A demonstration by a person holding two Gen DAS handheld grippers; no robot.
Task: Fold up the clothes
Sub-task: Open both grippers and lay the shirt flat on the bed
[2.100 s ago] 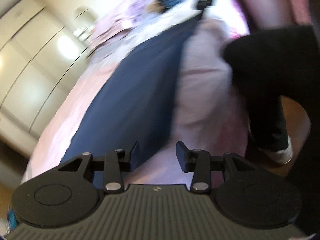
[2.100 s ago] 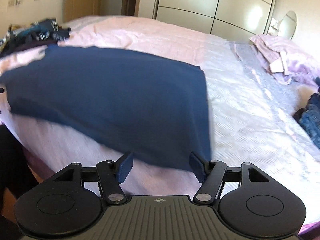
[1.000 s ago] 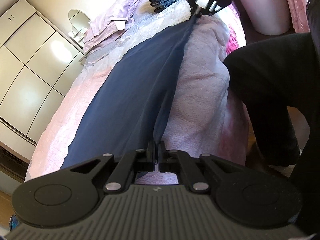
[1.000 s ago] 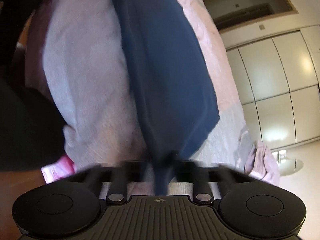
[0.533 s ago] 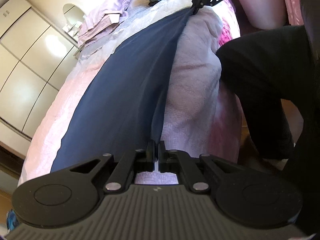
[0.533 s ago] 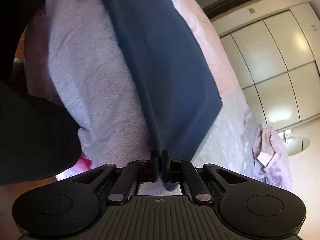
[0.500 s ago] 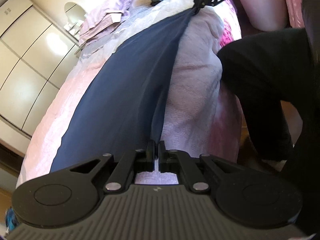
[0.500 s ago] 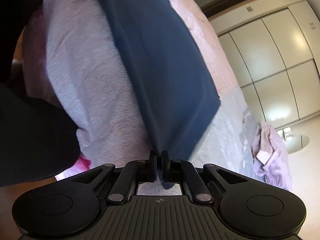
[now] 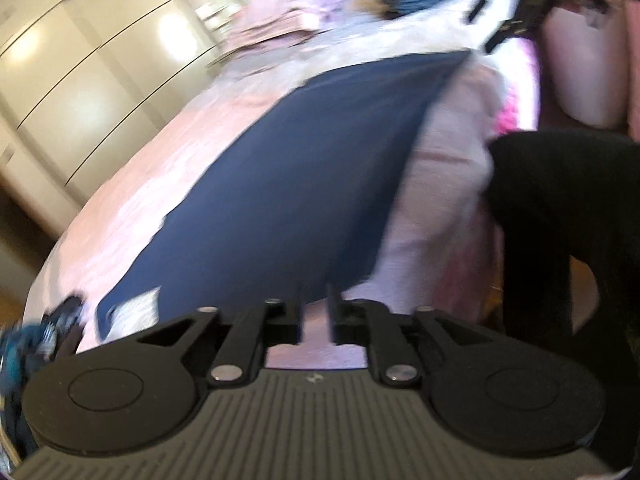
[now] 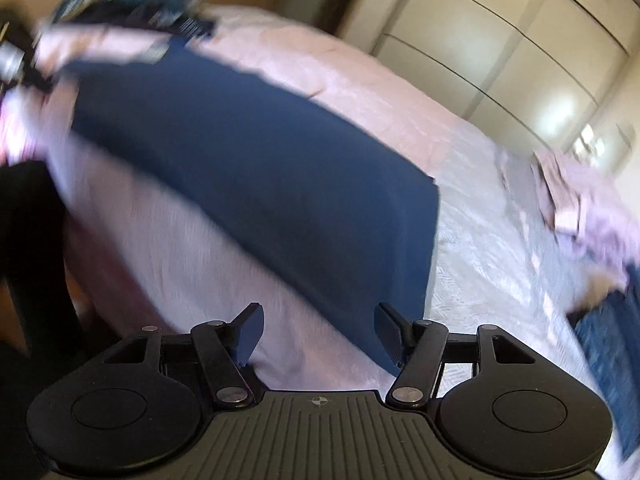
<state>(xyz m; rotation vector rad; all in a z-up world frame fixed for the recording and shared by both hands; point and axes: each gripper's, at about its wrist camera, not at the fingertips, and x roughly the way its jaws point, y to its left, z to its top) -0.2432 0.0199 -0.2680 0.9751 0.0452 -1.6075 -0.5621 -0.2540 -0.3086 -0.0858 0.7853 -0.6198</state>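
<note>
The dark blue garment (image 9: 304, 184) lies flat and long on the bed (image 9: 168, 168), close to the bed's near edge, with the pink bedspread showing all round it. In the right wrist view the same blue cloth (image 10: 256, 168) runs from the far left corner down toward the tongs, and its near corner ends just in front of them. The left tongs (image 9: 316, 316) have just been opening and now stand a little apart; the gap between them shows only pink bedspread, and the blue cloth's edge is just past the tips, so nothing is pinched. The right tongs (image 10: 318, 334) have also just been opening and stand wide apart, with nothing in them; the corner of the blue cloth sits just beside the right-hand finger (image 10: 390, 334), and I cannot tell if it touches. Both pictures are blurry. A dark mixed pile of clothes (image 10: 132, 4) sits at the far end of the blue cloth. A lilac heap of clothes (image 10: 580, 200) lies on the bed farther off, with blue jeans (image 10: 612, 352) near it. A person's leg in black trousers (image 9: 560, 216) stands beside the bed. Pale wardrobe doors (image 10: 520, 48) fill the wall behind.
</note>
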